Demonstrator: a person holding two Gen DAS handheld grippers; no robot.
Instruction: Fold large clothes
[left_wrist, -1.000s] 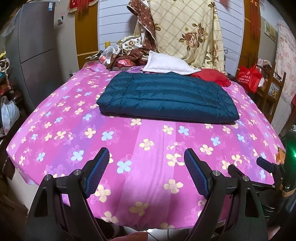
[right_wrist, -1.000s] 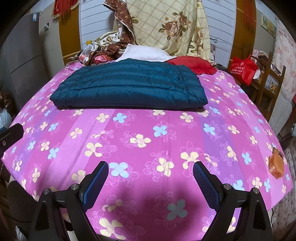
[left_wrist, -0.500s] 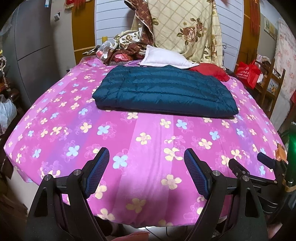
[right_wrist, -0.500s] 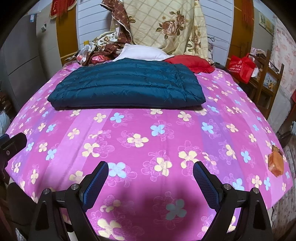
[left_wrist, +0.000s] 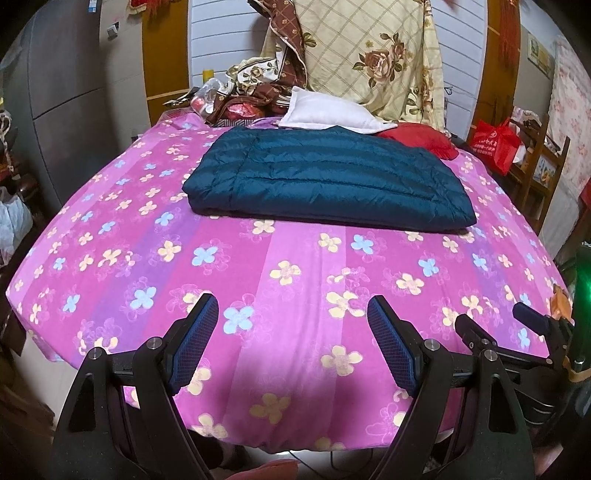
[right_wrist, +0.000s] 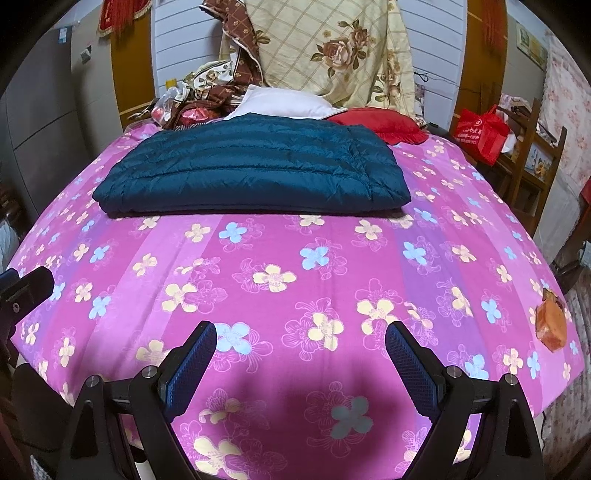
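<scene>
A dark teal quilted down jacket lies folded into a flat rectangle on the far half of the pink flowered bed; it also shows in the right wrist view. My left gripper is open and empty, above the bed's near edge, well short of the jacket. My right gripper is open and empty over the near part of the bed, also apart from the jacket. The right gripper shows at the right edge of the left wrist view.
Behind the jacket lie a white pillow, a red cushion and a heap of floral bedding. An orange packet sits near the bed's right edge. A red bag and wooden chair stand right.
Both grippers have drifted slightly, so the jacket sits a little differently in each view. Both jaws stay open. The jacket has not moved on the bed.
</scene>
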